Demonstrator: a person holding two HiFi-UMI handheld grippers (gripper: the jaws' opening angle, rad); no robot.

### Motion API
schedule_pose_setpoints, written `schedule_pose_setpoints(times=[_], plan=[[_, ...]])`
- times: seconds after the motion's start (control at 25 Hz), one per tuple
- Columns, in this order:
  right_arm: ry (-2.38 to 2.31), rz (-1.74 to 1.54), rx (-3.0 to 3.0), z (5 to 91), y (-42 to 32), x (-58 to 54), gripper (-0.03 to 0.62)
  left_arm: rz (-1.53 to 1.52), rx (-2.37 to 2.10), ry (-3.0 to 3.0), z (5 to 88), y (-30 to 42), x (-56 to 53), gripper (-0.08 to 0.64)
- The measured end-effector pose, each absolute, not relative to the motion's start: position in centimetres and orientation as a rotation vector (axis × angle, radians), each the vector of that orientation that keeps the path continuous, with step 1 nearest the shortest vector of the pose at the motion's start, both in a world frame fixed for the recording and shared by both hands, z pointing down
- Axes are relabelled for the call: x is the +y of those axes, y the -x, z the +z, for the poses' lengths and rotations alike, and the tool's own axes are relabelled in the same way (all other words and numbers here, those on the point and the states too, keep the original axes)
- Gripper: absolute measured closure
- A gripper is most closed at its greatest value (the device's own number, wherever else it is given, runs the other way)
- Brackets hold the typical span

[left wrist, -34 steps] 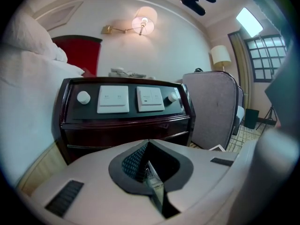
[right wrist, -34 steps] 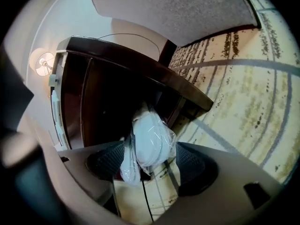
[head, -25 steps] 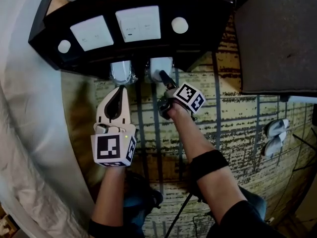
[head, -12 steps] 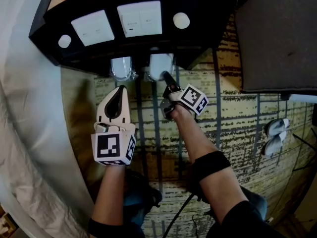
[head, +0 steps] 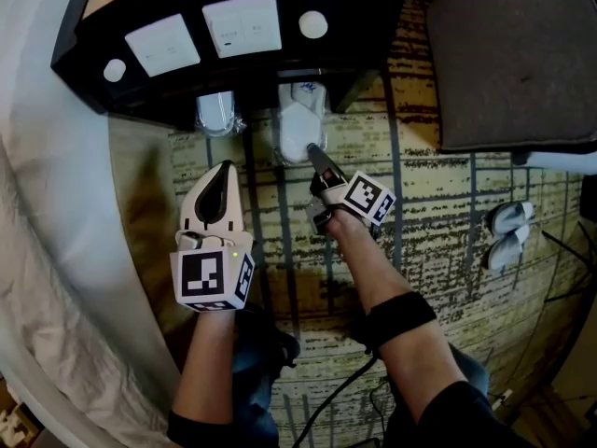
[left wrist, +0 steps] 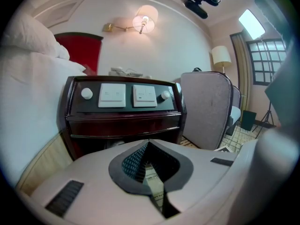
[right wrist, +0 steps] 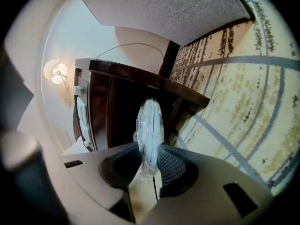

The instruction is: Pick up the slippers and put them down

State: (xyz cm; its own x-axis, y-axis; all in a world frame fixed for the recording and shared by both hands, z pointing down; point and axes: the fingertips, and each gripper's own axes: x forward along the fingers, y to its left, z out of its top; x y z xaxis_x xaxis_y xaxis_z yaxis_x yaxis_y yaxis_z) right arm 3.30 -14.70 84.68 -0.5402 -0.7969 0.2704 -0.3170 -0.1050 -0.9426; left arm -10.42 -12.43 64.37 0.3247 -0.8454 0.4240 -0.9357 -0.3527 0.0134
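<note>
**A:** Is that one actually caught?

**B:** Yes. The right gripper point(head: 313, 153) has just been closing, and now its jaws pinch the wrapped slipper point(head: 298, 131) by its near end, plastic and all. It sticks out edge-on ahead of the jaws, just off the foot of the nightstand point(head: 373, 26), over the carpet point(head: 438, 213).

**A:** And the other hand?

**B:** The left gripper point(head: 224, 170) is pressed together with nothing in it. It hovers alongside, pointed at the nightstand. The second slipper point(head: 215, 113) lies tucked under the nightstand's edge just ahead of it.

**A:** So what makes this lift go well?

**B:** I'd keep the squeeze steady (that wrap looks slippery, and only the tail of the pack sits between the pads). Bring it clear of the overhanging edge without a jerk, and carry it low so a slip costs little. Then lay it flat on open carpet before letting go.

**A:** It looks further out than a second ago.

**B:** It is. Back then both slippers sat side by side under the nightstand's edge, with the right gripper's tips reaching in at this one. Since then the pack has come out toward the person and now shows nearly whole, while its neighbour hasn't budged. The left gripper has kept much the same pose.
</note>
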Motion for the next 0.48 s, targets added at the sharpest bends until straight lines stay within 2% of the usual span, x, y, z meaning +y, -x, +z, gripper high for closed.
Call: schedule_pose_setpoints(times=[0.48], plan=[[1.274, -1.762, 1.753, 80.1, -5.5, -3.4, 0.482, 0.521, -1.560, -2.322, 58.4, 8.6, -7.1, 0.557]])
